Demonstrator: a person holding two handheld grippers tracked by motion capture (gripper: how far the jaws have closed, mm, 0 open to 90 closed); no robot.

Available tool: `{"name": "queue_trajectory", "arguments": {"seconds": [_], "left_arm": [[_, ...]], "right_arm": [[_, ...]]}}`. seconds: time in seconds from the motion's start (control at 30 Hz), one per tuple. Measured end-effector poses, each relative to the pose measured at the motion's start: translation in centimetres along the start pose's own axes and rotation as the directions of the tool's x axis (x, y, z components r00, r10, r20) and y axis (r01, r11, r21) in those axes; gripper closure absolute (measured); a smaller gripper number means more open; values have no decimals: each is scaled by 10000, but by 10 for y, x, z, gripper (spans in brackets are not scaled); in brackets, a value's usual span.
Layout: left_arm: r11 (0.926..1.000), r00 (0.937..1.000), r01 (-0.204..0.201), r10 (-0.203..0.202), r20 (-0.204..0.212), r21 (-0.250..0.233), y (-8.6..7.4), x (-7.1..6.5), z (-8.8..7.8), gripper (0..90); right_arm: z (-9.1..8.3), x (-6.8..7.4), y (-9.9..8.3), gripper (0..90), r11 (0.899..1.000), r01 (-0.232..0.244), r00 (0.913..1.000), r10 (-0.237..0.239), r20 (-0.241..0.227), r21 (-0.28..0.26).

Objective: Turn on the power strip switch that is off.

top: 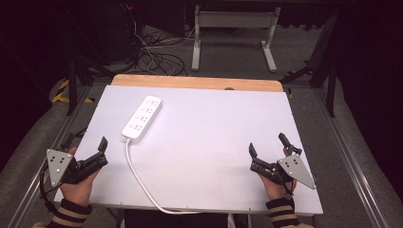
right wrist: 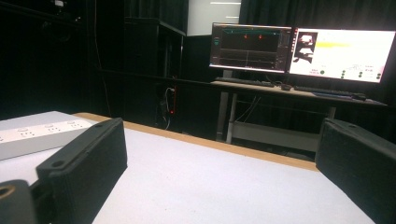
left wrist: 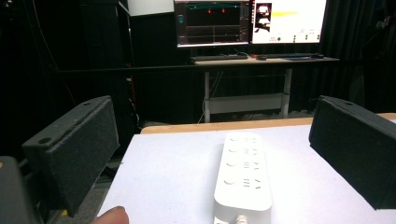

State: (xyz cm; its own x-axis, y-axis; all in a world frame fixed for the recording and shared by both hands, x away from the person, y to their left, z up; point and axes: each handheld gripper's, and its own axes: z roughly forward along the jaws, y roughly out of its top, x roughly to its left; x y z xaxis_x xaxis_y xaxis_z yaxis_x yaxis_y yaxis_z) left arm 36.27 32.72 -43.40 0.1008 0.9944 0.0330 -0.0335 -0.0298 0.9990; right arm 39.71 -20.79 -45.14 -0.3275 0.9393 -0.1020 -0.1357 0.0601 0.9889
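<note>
High view: a white power strip lies in the upper left of the white table, its cord running down to the bottom edge; no readable writing on it. The left gripper sits at lower left, the right gripper at lower right, both with jaws spread wide and empty, well apart from the strip

Left gripper view: the strip lies centred between the wide-open jaws, untouched

Right gripper view: the strip sits at the left edge, beyond the left jaw; monitors glow behind, text too small to read
</note>
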Motion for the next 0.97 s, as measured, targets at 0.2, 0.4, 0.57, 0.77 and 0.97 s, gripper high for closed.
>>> {"name": "queue_trajectory", "arguments": {"seconds": [0.2,0.4,0.57,0.77,0.97], "left_arm": [[10000,10000,35,-35,19,24,0,1,1,20],[9999,9999,153,-153,-10,63,0,2,2,20],[9997,9997,251,-251,4,69,-1,2,2,21],[9997,9997,242,-242,9,104,-1,3,2,22],[9996,9998,222,-222,-5,152,-1,3,4,23]], "right_arm": [[0,0,0,28,10000,14,10000,-14,4,17],[-1,0,0,27,10000,-35,10000,34,59,58],[-2,0,0,28,10000,-30,10000,29,84,44],[-2,-1,-1,28,10000,-28,10000,27,62,57],[-1,-1,-1,28,10000,-26,10000,26,39,48]]}}
